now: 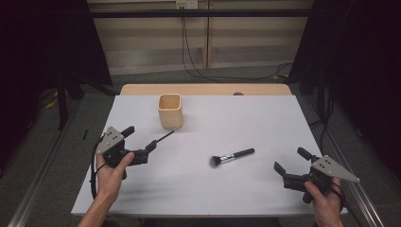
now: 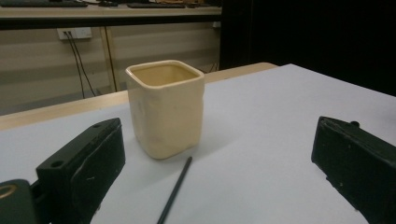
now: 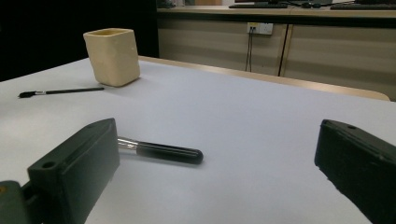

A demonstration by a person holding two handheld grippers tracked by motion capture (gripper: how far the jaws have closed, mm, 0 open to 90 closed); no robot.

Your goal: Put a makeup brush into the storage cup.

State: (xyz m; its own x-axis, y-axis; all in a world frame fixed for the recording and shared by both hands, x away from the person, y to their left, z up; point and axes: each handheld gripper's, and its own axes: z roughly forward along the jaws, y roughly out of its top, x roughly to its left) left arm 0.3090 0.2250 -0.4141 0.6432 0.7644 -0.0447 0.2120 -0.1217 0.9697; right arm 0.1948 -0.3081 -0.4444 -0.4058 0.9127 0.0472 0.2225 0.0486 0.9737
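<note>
Left claw (image 1: 150,145), spread open, straddles the thin brush (image 2: 175,190): light, stiff, roll-prone; pinch its handle mid-length.

thin brush (image 2: 175,191) cut off by bottom edge; makeup brush (image 3: 161,151) head hidden behind jaws

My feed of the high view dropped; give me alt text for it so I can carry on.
A thick makeup brush lies mid-table on the white table, and a thin black brush lies just ahead of the open left gripper, near a cream square cup. The right gripper, also open, sits at the table's near right, pointing toward the thick brush.
</note>
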